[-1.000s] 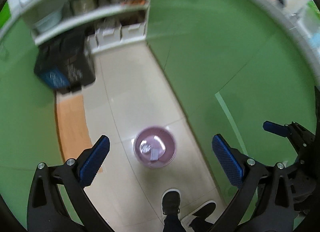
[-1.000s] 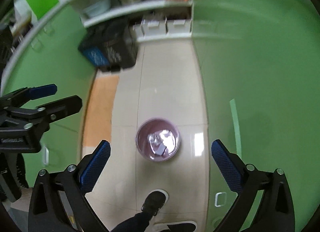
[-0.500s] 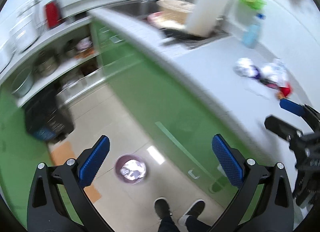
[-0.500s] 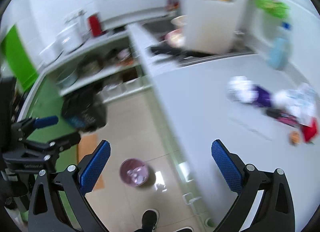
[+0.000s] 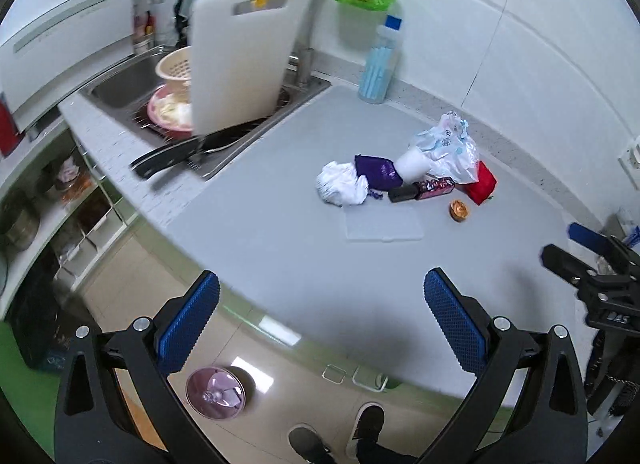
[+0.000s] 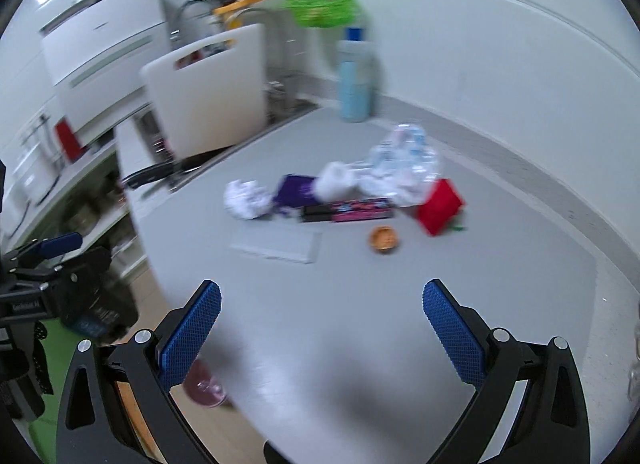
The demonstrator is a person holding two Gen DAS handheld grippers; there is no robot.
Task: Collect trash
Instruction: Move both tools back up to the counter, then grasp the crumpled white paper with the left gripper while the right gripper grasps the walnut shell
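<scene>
One pink trash bin [image 5: 216, 392] on the floor below the counter edge, left gripper [image 5: 320, 324] wide open and empty, one trash pile [image 5: 404, 172] mid-counter [image 5: 280, 232], one orange cap [image 5: 459, 209], right gripper [image 6: 320, 324] wide open, empty.

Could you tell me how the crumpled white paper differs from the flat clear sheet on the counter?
The crumpled white paper is balled up and opaque; the flat clear sheet lies flat and see-through. The paper touches the purple wrapper; the sheet lies apart, nearer the counter's front edge. Both rest on the grey counter, ungripped.
</scene>
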